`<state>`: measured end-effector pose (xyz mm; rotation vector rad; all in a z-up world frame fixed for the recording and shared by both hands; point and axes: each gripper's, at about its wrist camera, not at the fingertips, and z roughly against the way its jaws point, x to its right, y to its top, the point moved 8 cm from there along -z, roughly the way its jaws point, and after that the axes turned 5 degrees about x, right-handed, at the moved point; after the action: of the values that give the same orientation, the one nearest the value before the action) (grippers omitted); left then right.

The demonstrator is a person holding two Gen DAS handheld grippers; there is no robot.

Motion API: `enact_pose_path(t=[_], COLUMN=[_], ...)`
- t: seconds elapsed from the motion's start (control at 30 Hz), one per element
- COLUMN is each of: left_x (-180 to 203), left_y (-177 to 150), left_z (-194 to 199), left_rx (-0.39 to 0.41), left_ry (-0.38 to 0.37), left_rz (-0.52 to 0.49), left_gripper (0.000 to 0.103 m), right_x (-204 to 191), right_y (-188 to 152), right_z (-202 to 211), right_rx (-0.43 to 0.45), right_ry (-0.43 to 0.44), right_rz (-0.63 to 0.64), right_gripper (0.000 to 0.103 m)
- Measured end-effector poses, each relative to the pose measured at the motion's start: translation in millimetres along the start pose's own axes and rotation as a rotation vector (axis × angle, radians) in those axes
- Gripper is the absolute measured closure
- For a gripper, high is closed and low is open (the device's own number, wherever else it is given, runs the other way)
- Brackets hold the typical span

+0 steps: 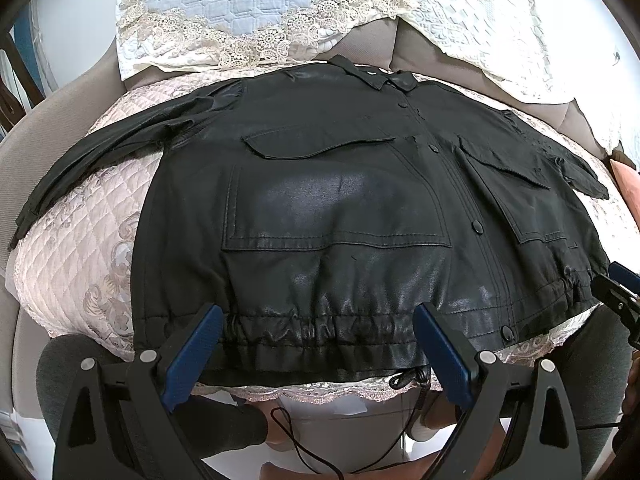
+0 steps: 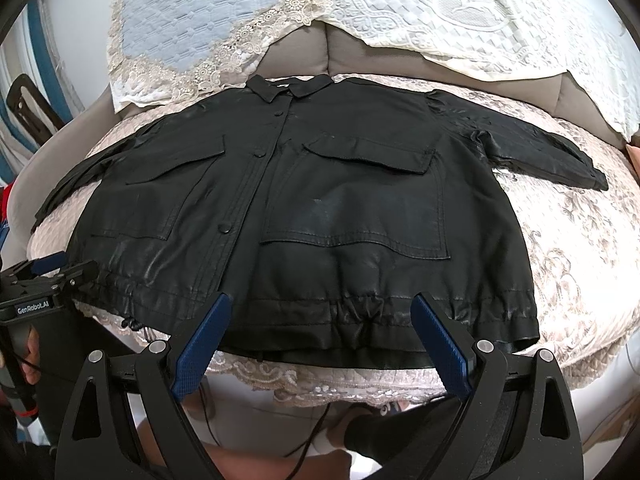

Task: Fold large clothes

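While both of my tongs hang over the near hem, neither one grips anything. My left gripper (image 1: 318,314) stands with its blue pads (image 1: 192,354) spread wide at the bottom of the frame, the gathered hem (image 1: 320,332) showing between them. My right gripper (image 2: 322,306) is spread just as wide, low in its own frame, above the same hem further along. Both point forward over the garment from the front edge of the seat.

Each view catches the other tool: the left view shows the right gripper's tip at the far right edge, and the right view shows the left gripper at the lower left edge with a label on its body. Only the left view shows a thin black cord (image 1: 408,378) dangling from the hem at bottom centre.

A black leather-look jacket (image 1: 340,200) lies flat, front up and buttoned, on a pale pink quilted cover (image 1: 80,248) over a grey sofa. Its collar (image 2: 288,86) points to the top of the frame, both sleeves spread out sideways, and two big flap pockets sit on the chest. White and blue lace-edged throws (image 2: 440,12) hang over the sofa back in the upper part of both frames.
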<state>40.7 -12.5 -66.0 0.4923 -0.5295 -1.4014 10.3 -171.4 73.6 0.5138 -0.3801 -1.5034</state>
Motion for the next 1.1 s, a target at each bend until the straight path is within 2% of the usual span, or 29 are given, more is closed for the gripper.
enact_pose_path(t=[1.1], left_x=[-1.4], left_y=[-1.4], left_z=[0.3], left_rx=[0.001], left_ry=[0.007], left_rz=[-0.001], left_gripper=[0.006], right_x=[-7.8], right_y=[1.3], right_z=[0.3], right_rx=[-0.002], right_ry=[0.006], right_rz=[0.011], right_gripper=[0.011])
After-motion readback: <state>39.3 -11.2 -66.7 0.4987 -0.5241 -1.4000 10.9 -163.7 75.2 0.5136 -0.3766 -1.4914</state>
